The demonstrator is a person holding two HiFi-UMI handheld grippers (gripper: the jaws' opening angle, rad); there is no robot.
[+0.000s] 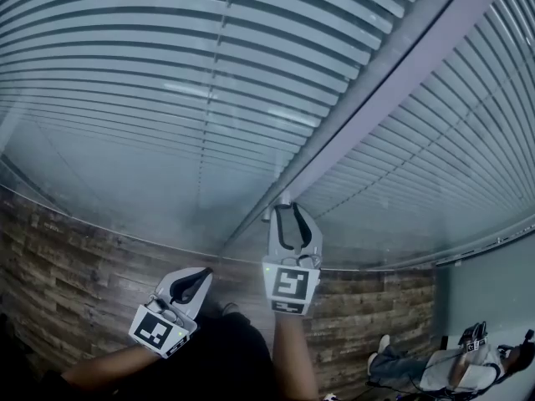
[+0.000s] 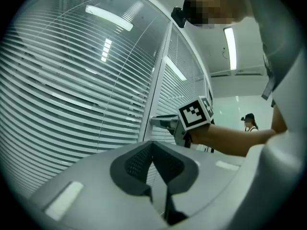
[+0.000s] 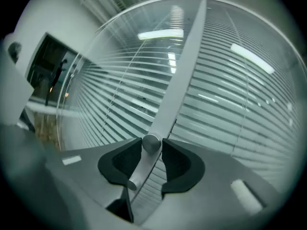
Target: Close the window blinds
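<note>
Horizontal slat blinds point(image 1: 150, 65) sit behind glass on both sides of a pale metal mullion point(image 1: 393, 86). A short metal control handle point(image 3: 144, 163) with a round end sticks out from the mullion's lower part. My right gripper point(image 3: 151, 144) is raised to it, and its black pads point(image 3: 173, 163) close on the handle's round end from both sides. In the left gripper view the same handle point(image 2: 161, 122) shows in front of the right gripper point(image 2: 178, 126). My left gripper point(image 1: 206, 272) hangs lower and to the left, shut with nothing in it, away from the window.
A wood-panelled wall point(image 1: 67, 257) runs below the window. Someone sits at the lower right point(image 1: 451, 366), and another person stands far back in the room point(image 2: 249, 121). The glass point(image 1: 100, 174) lies close ahead of both grippers.
</note>
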